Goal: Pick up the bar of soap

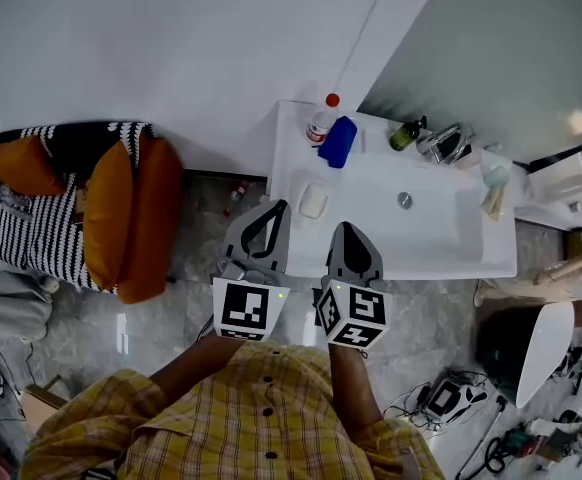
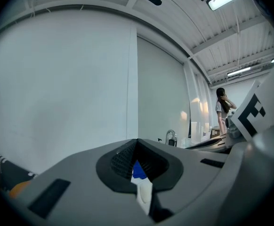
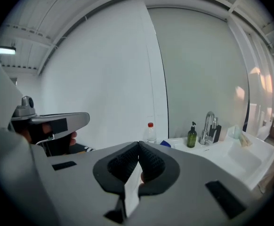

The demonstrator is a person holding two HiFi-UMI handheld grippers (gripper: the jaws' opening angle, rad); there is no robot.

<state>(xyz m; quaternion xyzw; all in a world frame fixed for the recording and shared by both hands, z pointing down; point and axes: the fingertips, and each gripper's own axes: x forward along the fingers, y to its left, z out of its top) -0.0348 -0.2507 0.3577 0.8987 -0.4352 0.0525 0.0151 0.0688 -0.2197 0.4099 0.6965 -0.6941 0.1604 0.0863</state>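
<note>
Pale bar of soap (image 1: pixel 313 201): lying on the left ledge of the white sink (image 1: pixel 451 258), just beyond my tools. Left gripper (image 1: pixel 274 210) and right gripper (image 1: pixel 345 230): I am holding both with jaws together, empty. Risk: arriving unopened, I am likely knocking the slick bar into the basin. Basin: showing only its drain.

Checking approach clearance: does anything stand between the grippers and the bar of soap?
Nothing visible. The bar of soap lies alone on the sink ledge, just beyond the left gripper and right gripper, both shut.
</note>
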